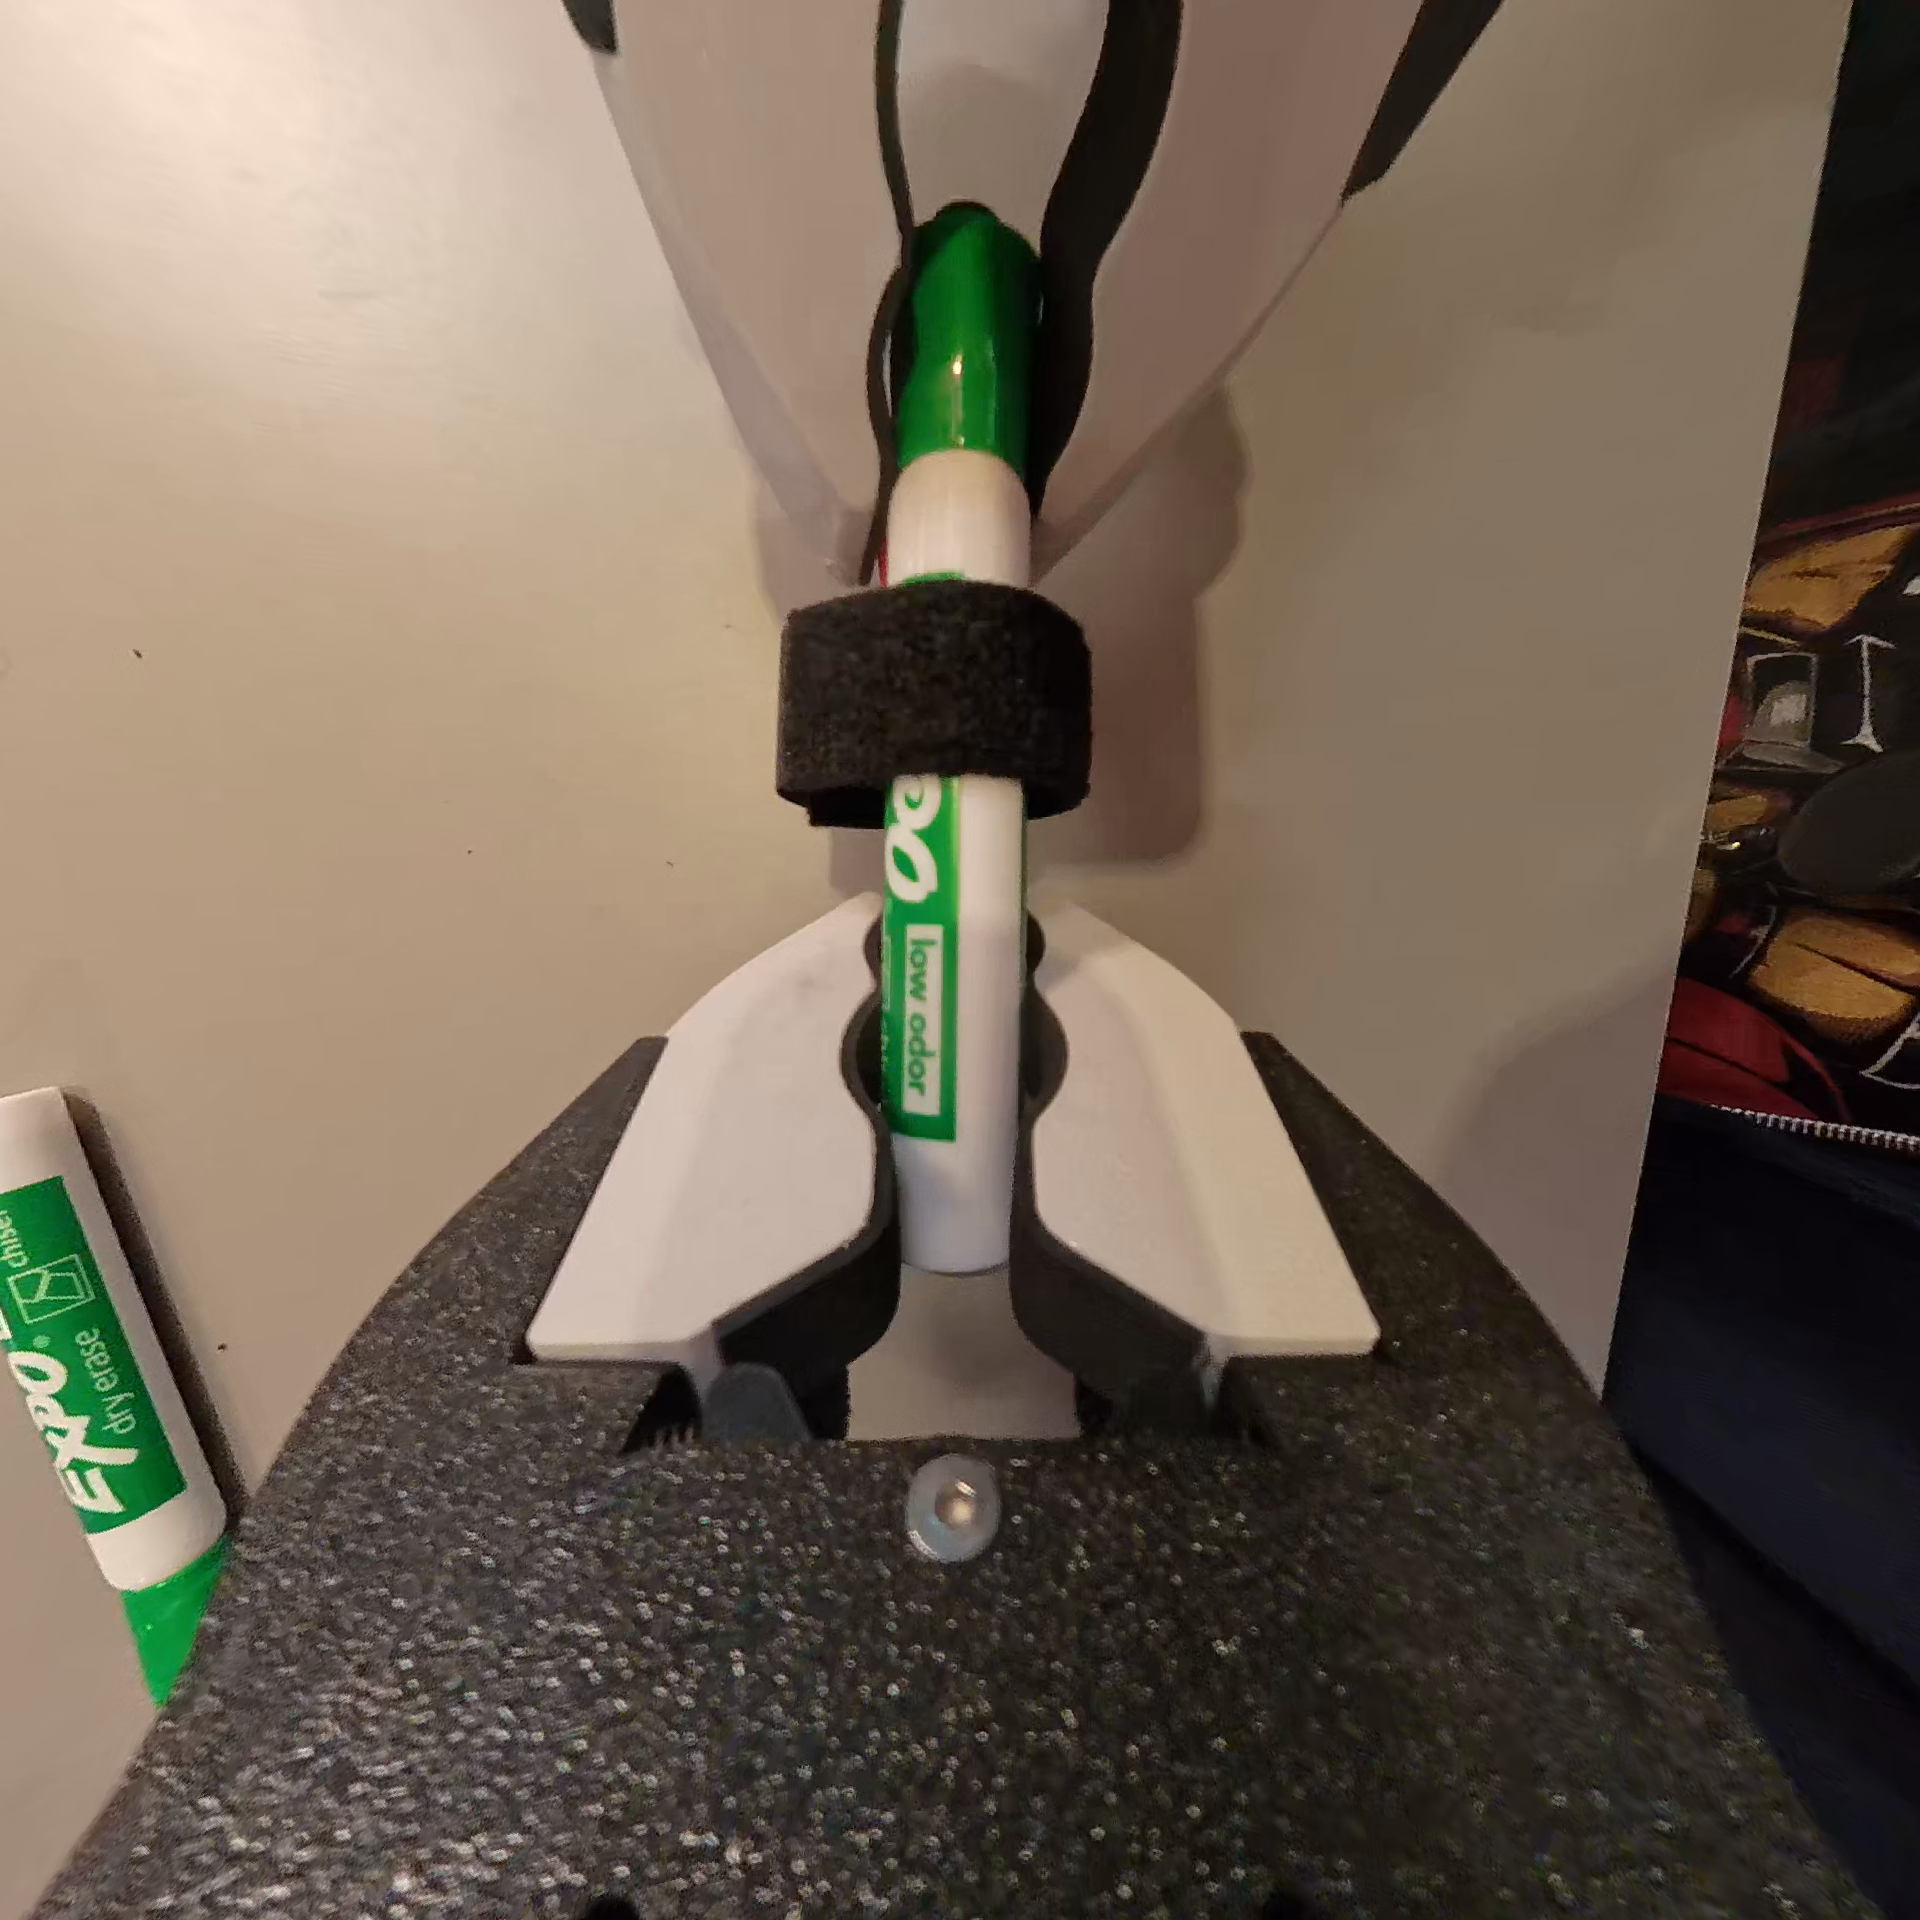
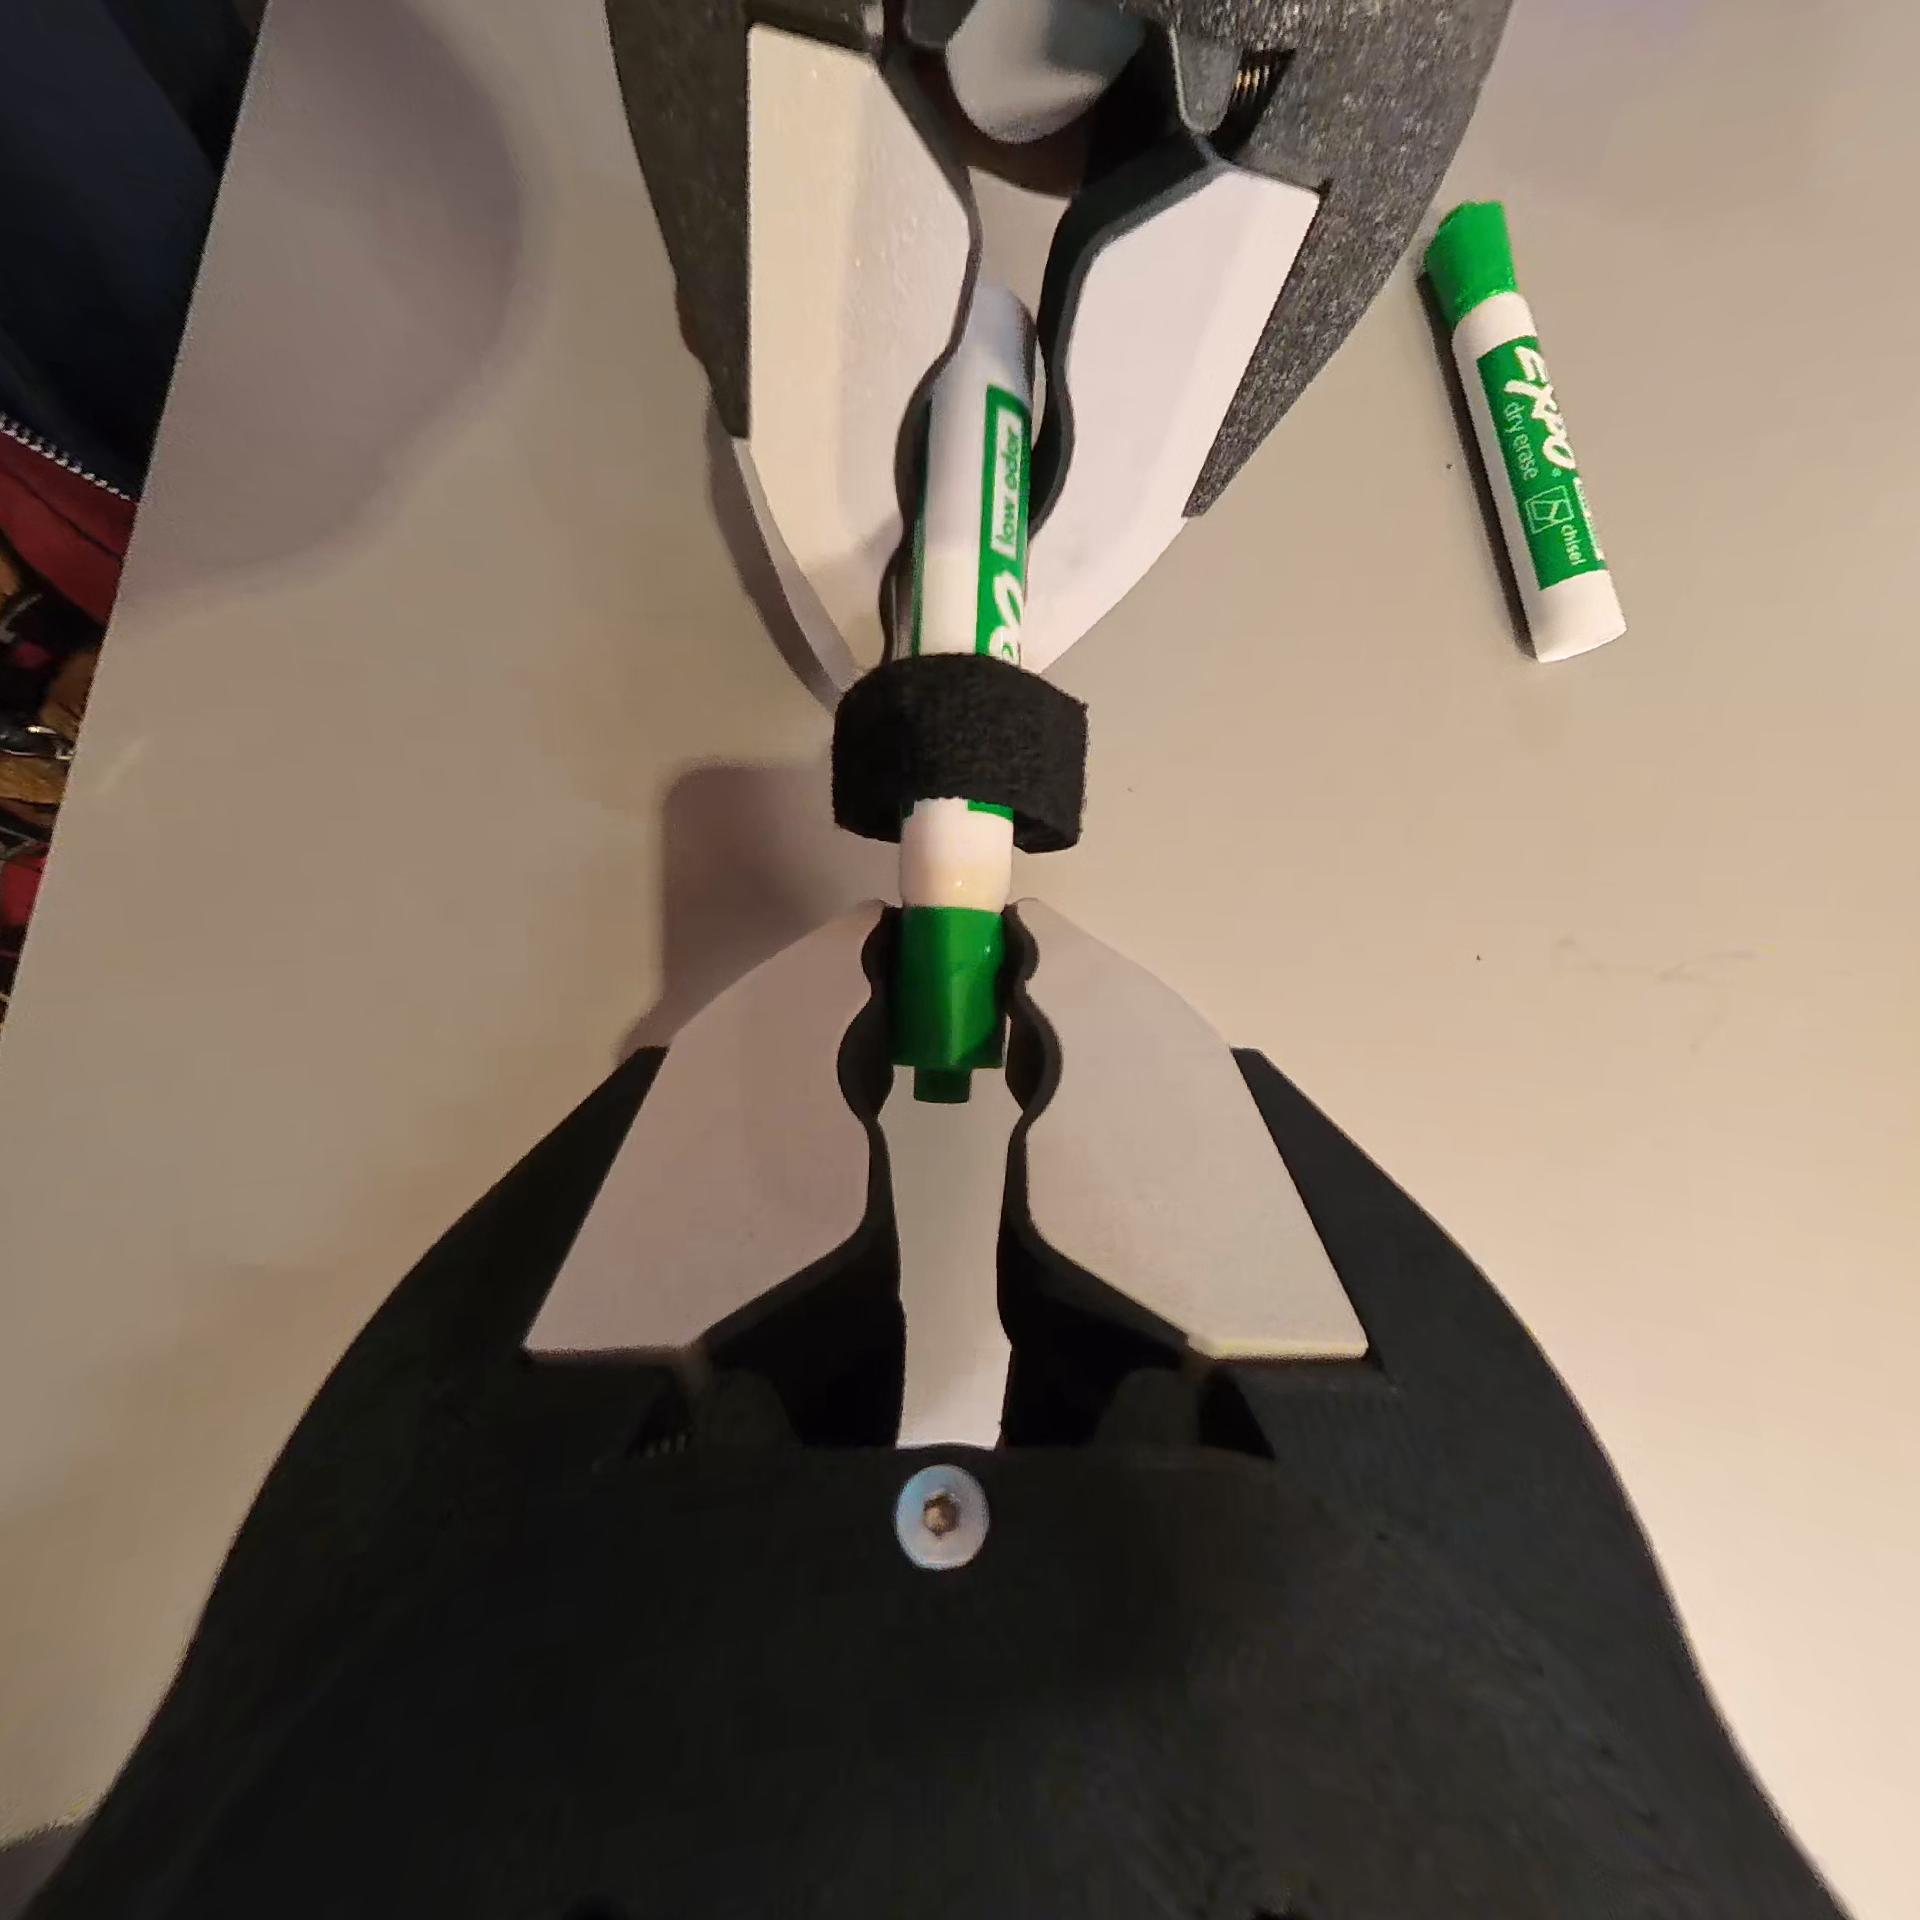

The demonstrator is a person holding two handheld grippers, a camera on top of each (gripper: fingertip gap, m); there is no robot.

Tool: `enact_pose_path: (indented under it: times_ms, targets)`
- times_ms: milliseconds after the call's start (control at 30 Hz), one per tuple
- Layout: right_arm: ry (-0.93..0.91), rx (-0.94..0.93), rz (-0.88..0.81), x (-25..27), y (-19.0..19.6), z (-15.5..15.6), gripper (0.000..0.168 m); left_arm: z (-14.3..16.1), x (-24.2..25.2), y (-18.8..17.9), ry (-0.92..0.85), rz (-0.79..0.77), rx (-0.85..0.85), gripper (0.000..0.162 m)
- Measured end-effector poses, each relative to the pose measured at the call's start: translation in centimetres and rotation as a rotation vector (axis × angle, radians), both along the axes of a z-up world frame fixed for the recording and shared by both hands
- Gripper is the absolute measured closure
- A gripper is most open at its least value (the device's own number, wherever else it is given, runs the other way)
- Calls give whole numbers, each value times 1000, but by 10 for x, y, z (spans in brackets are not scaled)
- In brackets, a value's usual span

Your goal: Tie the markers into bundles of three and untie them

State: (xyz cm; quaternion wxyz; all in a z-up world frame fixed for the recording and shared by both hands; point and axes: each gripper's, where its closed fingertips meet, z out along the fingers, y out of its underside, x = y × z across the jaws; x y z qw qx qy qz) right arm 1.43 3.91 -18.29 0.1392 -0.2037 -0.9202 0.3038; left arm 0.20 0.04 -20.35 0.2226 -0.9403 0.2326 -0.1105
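Left gripper (image 1: 954, 940) closed on white barrel end of a green-capped marker (image 1: 951, 997), butt end sitting back between the fingers. Right gripper (image 2: 940, 920) closed on the same marker's green cap (image 2: 943, 992), cap nub poking back into the gap between the fingers. Marker thus held at both ends, lifted clear of the white tabletop (image 1: 364, 623), spanning straight from one gripper to the other.

Black hook-and-loop strap (image 1: 933, 707) looped round the barrel between the two grippers, just short of the cap. Loop visibly wider than the barrel, hanging loose (only one marker inside it, as far as can be seen). In right wrist view, strap (image 2: 958, 753) sits just beyond the fingertips, with white collar of the barrel showing between strap and cap.

Second marker (image 2: 1519, 436) lying flat on tabletop, well apart from the held one: far right in right wrist view, near left in left wrist view (image 1: 99, 1340). Green cap on, label facing up.

Dark fabric with zipper (image 1: 1787, 1122) beside table edge at right of left wrist view; printed multicoloured fabric (image 1: 1829, 790) beyond it. Shadows of grippers falling on tabletop under the marker.
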Motion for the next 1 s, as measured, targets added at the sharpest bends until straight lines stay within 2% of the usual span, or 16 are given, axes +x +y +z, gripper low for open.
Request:
enact_pose_path:
  times_ms: [100,233,567,767,1000]
  targets:
    - [16,-19,-4,-1,0,2,151,0,-2,0,7,6,0,143]
    - [26,-41,-8,-2,2,5,151,-6,-9,-1,55,12,-18,135]
    - [35,-79,-25,-1,8,9,151,-6,-12,-3,50,7,-14,140]
    - [30,27,-28,-2,10,-2,151,-7,-14,-3,103,-6,-34,141]
    - [4,58,-10,-1,4,-4,148,-10,-10,-2,101,-13,-45,141]
